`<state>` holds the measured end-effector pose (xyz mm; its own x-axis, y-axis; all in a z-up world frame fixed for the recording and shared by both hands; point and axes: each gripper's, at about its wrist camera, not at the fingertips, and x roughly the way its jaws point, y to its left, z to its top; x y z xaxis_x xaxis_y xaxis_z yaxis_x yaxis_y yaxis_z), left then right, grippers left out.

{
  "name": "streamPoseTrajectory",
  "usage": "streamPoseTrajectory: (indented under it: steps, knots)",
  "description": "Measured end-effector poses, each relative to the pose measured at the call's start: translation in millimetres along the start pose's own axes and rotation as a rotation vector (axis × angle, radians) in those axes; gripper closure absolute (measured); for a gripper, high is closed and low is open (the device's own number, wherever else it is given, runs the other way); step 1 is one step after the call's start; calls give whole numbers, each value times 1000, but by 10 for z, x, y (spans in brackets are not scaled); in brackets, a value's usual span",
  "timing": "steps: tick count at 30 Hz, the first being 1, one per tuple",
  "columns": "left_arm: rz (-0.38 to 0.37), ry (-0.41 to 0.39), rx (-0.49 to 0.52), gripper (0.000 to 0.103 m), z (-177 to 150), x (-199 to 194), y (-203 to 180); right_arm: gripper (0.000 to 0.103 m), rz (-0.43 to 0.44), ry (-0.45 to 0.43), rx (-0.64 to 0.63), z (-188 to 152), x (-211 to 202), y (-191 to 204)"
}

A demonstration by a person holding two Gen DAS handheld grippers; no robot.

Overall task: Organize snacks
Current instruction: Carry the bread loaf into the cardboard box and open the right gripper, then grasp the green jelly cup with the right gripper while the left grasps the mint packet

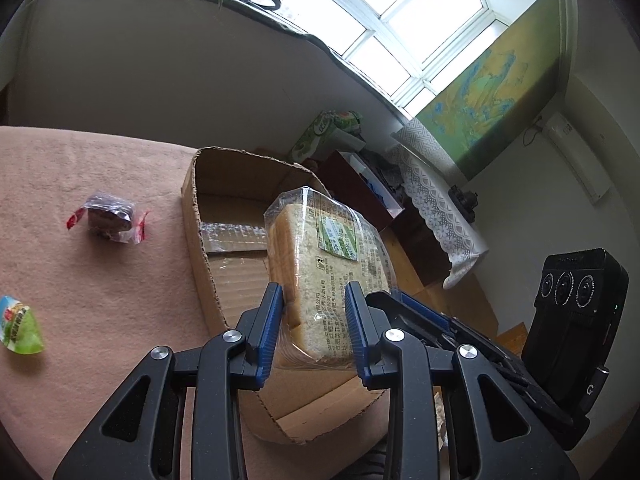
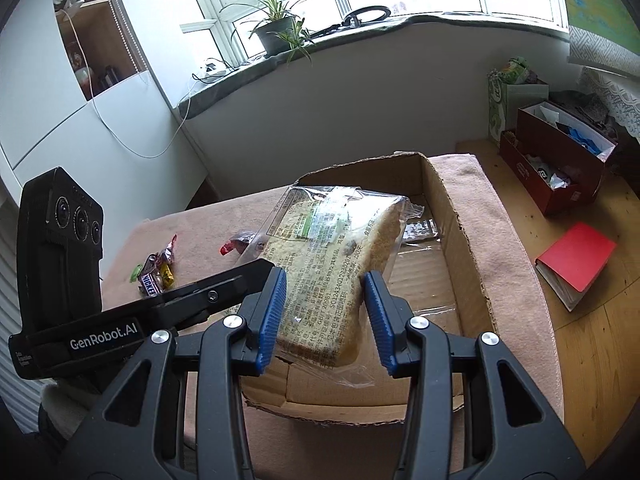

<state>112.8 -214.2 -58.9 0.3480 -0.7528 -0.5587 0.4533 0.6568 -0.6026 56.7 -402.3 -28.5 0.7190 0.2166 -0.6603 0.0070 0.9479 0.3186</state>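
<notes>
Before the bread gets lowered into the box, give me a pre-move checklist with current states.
1. Left tongs on the bread pack: ok, both blue pads sit against it.
2. Right tongs on the same pack: cannot tell; its right pad looks slightly off the wrapper.
3. Pack over the cardboard box: ok, it hangs above the opening.
4. Box floor free: ok where visible, only tape and bare cardboard; the part under the pack is hidden.
5. Loose snacks out of the path: ok, the red-wrapped snack and green packet lie on the pink cloth, outside the box.
</notes>
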Motion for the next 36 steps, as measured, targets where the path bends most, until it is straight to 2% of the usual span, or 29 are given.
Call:
streamPoseTrajectory:
  steps: [6, 11, 19, 27, 28, 29, 31, 32, 33, 36]
  knots:
    - [70, 23, 37, 74, -11, 116, -45, 60, -30, 0, 5, 7, 35, -93]
    - [82, 23, 44, 74, -45, 80, -54, 59, -33, -12, -3, 7, -5, -69]
    - [86, 6, 49, 74, -79, -89, -49, 59, -38, -15, -25, -55, -48, 103]
    - [123, -40, 37, 71, -142, -485, 116, 59, -24, -32, -48, -77, -111, 375]
    - [131, -48, 35, 71, -155, -544, 151, 53, -21, -31, -54, -81, -108, 427]
    - [140, -55, 33, 71, -165, -601, 181, 43, -18, -32, -60, -81, -102, 475]
    - [161, -68, 32, 69, -190, -720, 253, 36, -7, -37, -79, -98, -96, 591]
    - [179, -76, 33, 67, -199, -774, 289, 36, 0, -37, -92, -106, -86, 657]
    - [203, -84, 34, 60, -209, -830, 333, 36, 9, -35, -104, -114, -69, 725]
    - [243, -106, 13, 58, -243, -1006, 516, 36, 29, -22, -133, -135, 5, 912]
